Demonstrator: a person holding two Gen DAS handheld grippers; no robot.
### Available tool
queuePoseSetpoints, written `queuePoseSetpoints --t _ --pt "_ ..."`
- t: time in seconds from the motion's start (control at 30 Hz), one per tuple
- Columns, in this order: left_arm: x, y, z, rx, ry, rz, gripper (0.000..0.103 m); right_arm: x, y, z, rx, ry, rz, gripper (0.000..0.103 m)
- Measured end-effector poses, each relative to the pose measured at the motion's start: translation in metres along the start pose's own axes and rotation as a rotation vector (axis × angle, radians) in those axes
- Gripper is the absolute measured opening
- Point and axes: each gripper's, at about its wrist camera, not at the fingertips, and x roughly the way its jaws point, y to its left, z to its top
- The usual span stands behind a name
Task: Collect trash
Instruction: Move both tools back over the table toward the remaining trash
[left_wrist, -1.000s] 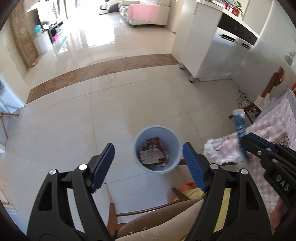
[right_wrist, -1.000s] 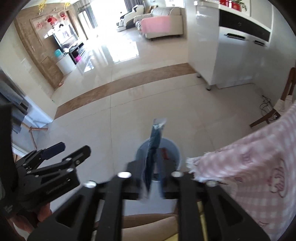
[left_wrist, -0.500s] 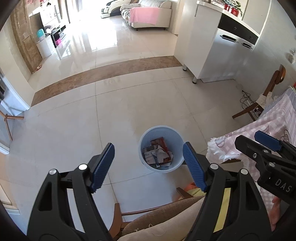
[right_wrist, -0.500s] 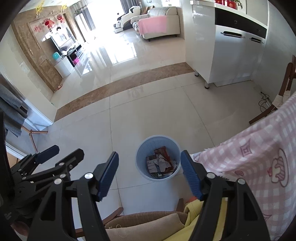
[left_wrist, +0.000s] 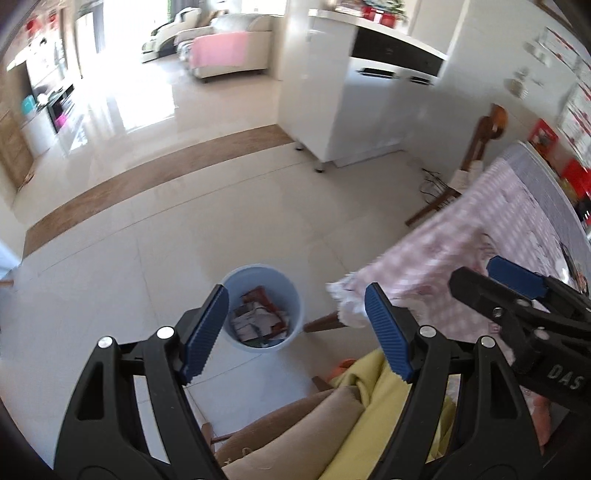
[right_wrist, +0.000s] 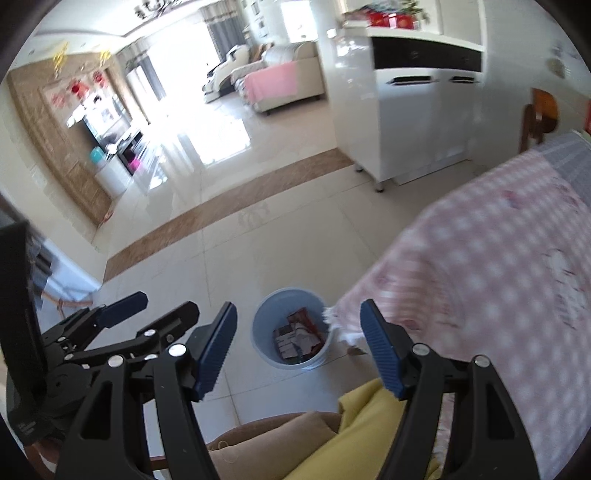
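I have both tongs spread wide with nothing between their pads. The left tongs (left_wrist: 295, 332) point down at the pale blue bin (left_wrist: 263, 308) on the tiled floor (left_wrist: 147, 240); the bin sits just ahead, between the blue pads. The crumpled wrappers (left_wrist: 258, 319) lie inside it. The right tongs (right_wrist: 298, 345) frame the same bin from its side. To the right of both tongs hangs the pink checked cloth (right_wrist: 480, 277) of the worktop. Below them I see a tan cushion (left_wrist: 295, 428) and a yellow cloth (left_wrist: 380, 417).
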Motion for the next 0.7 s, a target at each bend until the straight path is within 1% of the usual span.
queuePoseSetpoints --t 0.13,0.3,0.37,0.47,0.63,0.7 --pt "-0.002 -0.037 0.003 0.059 -0.003 -0.058 0.075 -0.034 -0.037 -0.010 0.052 -0.054 -0.053 0.068" --pt "-0.004 -0.096 0.004 0.150 -0.008 -0.131 0.075 -0.073 -0.088 -0.025 0.136 -0.106 -0.132 0.068" --pt "-0.004 -0.122 0.003 0.194 -0.009 -0.158 0.075 -0.084 -0.107 -0.032 0.173 -0.118 -0.165 0.068" --pt "-0.004 -0.154 0.001 0.245 -0.009 -0.190 0.076 -0.101 -0.149 -0.045 0.261 -0.123 -0.222 0.069" --pt "-0.004 -0.201 -0.005 0.321 -0.001 -0.238 0.076 -0.116 -0.201 -0.058 0.382 -0.126 -0.280 0.075" --pt "-0.003 -0.219 -0.007 0.350 0.004 -0.254 0.076 -0.120 -0.219 -0.063 0.429 -0.130 -0.302 0.079"
